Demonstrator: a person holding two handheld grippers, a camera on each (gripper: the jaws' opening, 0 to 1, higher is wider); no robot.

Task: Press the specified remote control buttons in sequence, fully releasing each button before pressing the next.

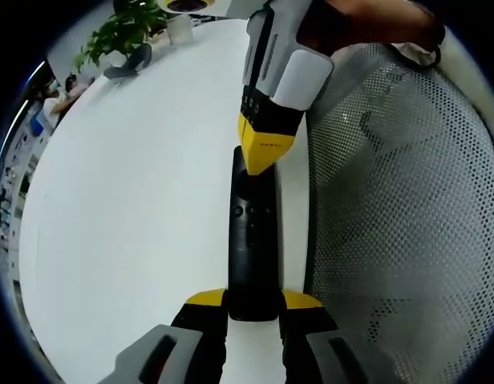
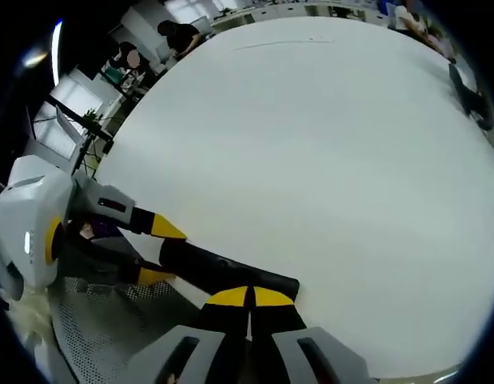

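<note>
Black remote (image 1: 252, 248) on white table (image 1: 135, 208), left gripper (image 1: 253, 308) clamped on its near end, right gripper (image 1: 263, 152) jaws together, tips pressing its far end, mesh chair back (image 1: 399, 208) alongside.

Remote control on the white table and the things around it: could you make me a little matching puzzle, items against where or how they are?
Things:
1. remote control
2. left gripper
3. right gripper
4. potted plant

States:
a. at the table's far edge
b. clamped on the remote's near end
c. black, lying flat on the white table
d. jaws together, tips down on the remote's far end

Pairs: 1-c, 2-b, 3-d, 4-a
</note>
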